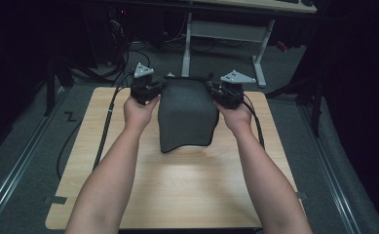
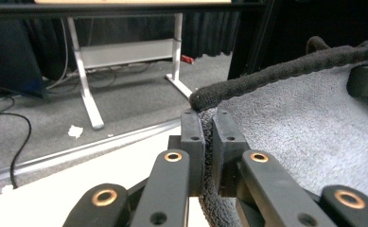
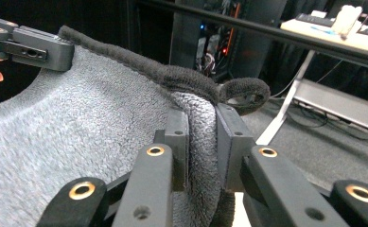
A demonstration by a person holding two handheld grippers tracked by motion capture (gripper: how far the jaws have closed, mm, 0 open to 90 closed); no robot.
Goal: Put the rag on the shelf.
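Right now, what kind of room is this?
Probably a lab or workshop for recordings, not a home. A small light wooden table stands on grey carpet with black cables trailing across it, a white-legged metal desk stands behind, and dark curtains hang around. Two black grippers hold a grey fleecy cloth.

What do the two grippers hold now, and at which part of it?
Both hold one grey towel. The left gripper pinches its far left corner, the right gripper its far right corner, both just under the dark edge binding.
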